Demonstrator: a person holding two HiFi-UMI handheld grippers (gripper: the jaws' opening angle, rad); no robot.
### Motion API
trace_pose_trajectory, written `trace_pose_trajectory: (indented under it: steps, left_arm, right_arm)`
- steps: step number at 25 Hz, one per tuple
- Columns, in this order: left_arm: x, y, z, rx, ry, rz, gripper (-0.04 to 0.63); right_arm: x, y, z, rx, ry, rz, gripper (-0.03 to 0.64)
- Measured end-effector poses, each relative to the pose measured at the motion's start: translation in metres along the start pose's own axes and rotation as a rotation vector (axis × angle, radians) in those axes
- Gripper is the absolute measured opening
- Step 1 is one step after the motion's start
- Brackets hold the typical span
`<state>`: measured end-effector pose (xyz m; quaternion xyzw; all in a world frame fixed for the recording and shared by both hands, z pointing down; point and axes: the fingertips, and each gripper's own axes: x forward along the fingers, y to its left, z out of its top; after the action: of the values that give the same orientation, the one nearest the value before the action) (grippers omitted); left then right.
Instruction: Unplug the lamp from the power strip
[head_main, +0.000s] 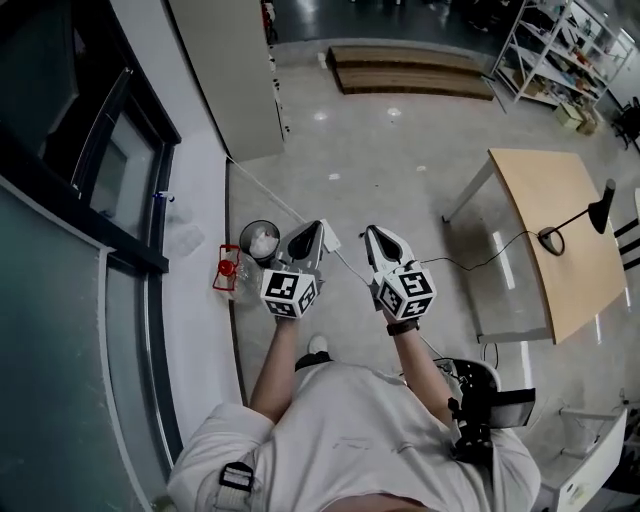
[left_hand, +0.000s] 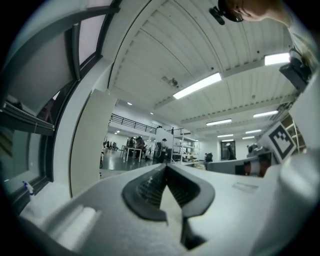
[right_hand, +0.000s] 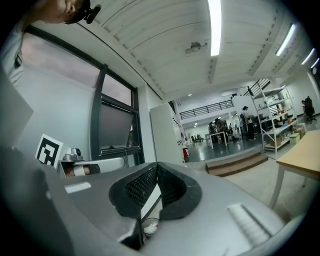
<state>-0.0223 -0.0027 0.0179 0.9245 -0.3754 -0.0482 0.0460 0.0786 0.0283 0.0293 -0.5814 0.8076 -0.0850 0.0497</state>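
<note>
A black desk lamp (head_main: 600, 210) stands on the wooden table (head_main: 560, 190) at the right of the head view, its round base (head_main: 550, 240) near the table's front edge. A thin black cable (head_main: 490, 258) runs from the base off the table towards the floor at the left. No power strip shows in any view. My left gripper (head_main: 318, 236) (left_hand: 165, 167) and right gripper (head_main: 372, 236) (right_hand: 156, 165) are held up side by side in front of the person, far from the lamp. Both point level across the room, with jaws closed tip to tip and nothing between them.
A black waste bin (head_main: 260, 240) and a red object (head_main: 227, 268) sit on the floor by the window wall at the left. A white pillar (head_main: 235, 70) stands beyond. Wooden steps (head_main: 410, 68) and metal shelves (head_main: 560, 50) are far off. A chair (head_main: 480, 385) is at the person's right.
</note>
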Motion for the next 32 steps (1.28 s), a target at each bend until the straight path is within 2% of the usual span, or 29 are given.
trace_pose_trajectory:
  steps: [4,8,14,17,21,27,32]
  left_arm:
    - [-0.042,-0.073,0.002,0.035,-0.009,0.038,0.002]
    - [-0.085,-0.147,0.0,0.069,-0.015,0.05,0.002]
    - [-0.136,-0.192,-0.006,0.1,0.018,0.107,0.002]
    - [-0.145,-0.205,0.006,0.101,-0.006,0.094,0.002]
    - [-0.153,-0.203,0.0,0.021,0.01,0.063,0.002]
    - [-0.181,-0.193,0.019,0.056,-0.025,0.073,0.002]
    - [-0.206,-0.169,0.023,0.048,-0.025,0.098,0.002]
  right_arm:
    - [-0.093,0.01,0.014,-0.024,-0.07,-0.021,0.008]
    - [-0.168,0.014,0.006,-0.046,-0.051,-0.013,0.008]
    - [-0.226,0.03,-0.013,-0.035,-0.003,0.016,0.008]
    - [-0.239,0.033,0.002,-0.045,-0.05,-0.011,0.008]
    - [-0.251,0.043,0.024,-0.083,-0.135,-0.07,0.008]
    - [-0.243,0.071,0.026,-0.083,-0.115,-0.041,0.008]
    - [-0.235,0.109,0.017,-0.078,-0.096,-0.001,0.008]
